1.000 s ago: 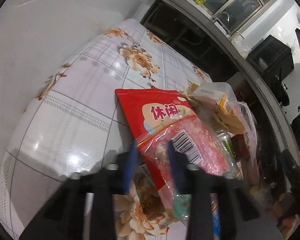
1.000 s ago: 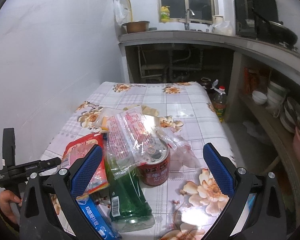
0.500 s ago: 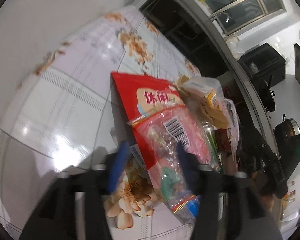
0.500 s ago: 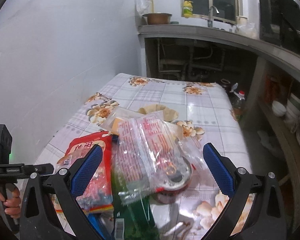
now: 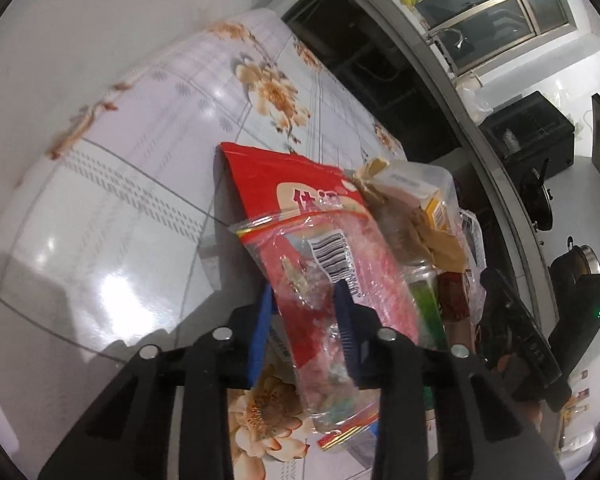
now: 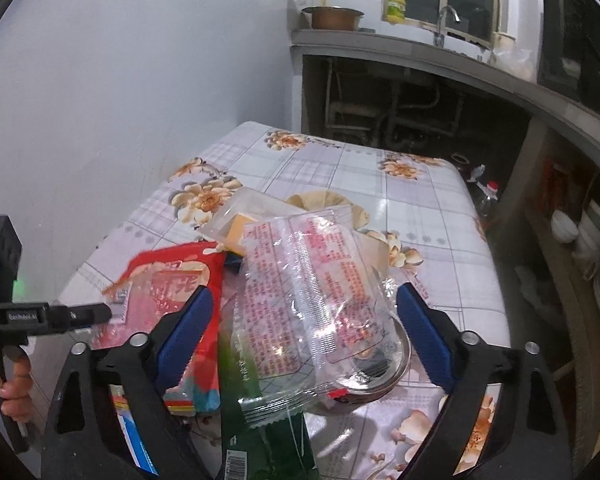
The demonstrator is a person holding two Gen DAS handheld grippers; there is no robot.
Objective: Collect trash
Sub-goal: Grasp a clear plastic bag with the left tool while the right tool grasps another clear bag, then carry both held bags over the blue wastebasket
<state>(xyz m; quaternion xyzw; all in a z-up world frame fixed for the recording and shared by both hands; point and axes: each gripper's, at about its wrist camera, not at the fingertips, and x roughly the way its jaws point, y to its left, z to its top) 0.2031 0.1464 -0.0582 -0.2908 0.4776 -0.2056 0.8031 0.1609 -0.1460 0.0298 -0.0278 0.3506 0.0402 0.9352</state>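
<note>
The trash is lying in one overlapping heap on the near end of a table covered with a flowered tablecloth (image 6: 416,216), close to the white wall.

Clear red-printed wrapper (image 5: 332,276): its long axis is running away from the left gripper (image 5: 304,308), barcode end toward the heap, far edge resting over the red snack bag (image 5: 284,184). It is see-through, crinkled, with a red stripe along its edge and a white barcode patch. The left gripper's blue pads are standing on either side of it and have just been closing; the film is sitting between them and appears pinched, so the grip is on this wrapper.

Red snack bag: flat, glossy red with a pale oval and red characters, its long axis pointing away toward the far end of the table, one corner raised.

Clear wrapper with red text (image 6: 304,276): lying on top of the heap, long axis running roughly away from the right gripper (image 6: 302,328), tilted slightly, its crimped seam nearest the camera. It is partly covering a metal can (image 6: 380,368) standing upright and a green package (image 6: 268,412) whose long axis is pointing toward the camera.

The right gripper is standing wide, one pad on each side of the heap, pressing on nothing; its jaws have just been closing a little.

A clear box with a yellow item (image 6: 240,224) is lying behind the heap. A hand (image 6: 8,384) is holding the left gripper's handle at the left edge.
</note>
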